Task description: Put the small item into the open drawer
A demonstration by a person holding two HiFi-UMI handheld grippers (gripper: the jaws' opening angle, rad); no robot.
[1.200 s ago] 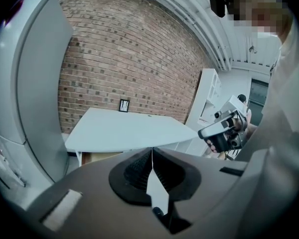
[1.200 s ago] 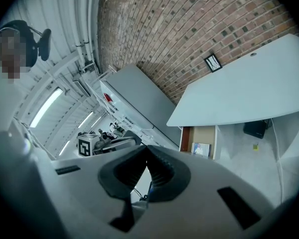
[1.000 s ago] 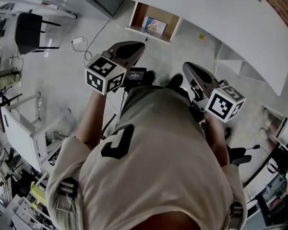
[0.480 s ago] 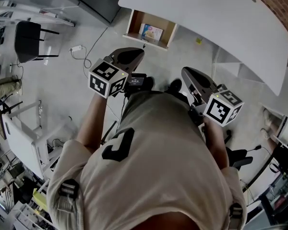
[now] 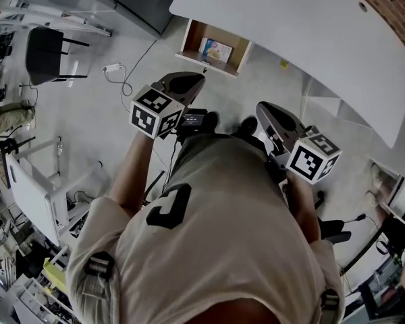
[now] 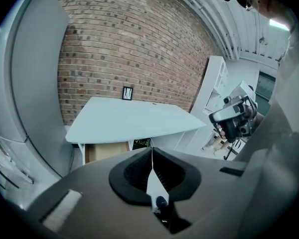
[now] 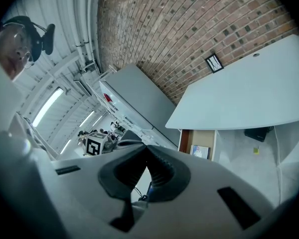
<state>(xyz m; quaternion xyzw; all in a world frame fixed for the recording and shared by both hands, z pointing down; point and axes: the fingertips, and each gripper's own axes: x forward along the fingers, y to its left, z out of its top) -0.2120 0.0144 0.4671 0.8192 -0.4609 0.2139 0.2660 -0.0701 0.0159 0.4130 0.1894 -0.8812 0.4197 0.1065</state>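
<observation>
Both your claws are closed on nothing: the left gripper [image 6: 152, 149] has its tips pressed together with only bare gap behind them, and the right gripper [image 7: 146, 147] reads the same. You hold both in front of your chest, well apart from the desk [image 5: 290, 39]. The drawer [image 5: 194, 38] stands open under the desk's left end, and a small colourful flat item [image 5: 217, 50] lies inside it, toward the right. Judging by that, the placing looks done, so confirm it before you reach. Keep both claws shut and clear of the drawer front so you don't knock the item. A yellow speck [image 5: 283, 64] lies on the floor under the desk; it is too small to identify. If that is your target, open the jaws before you come down on it.
</observation>
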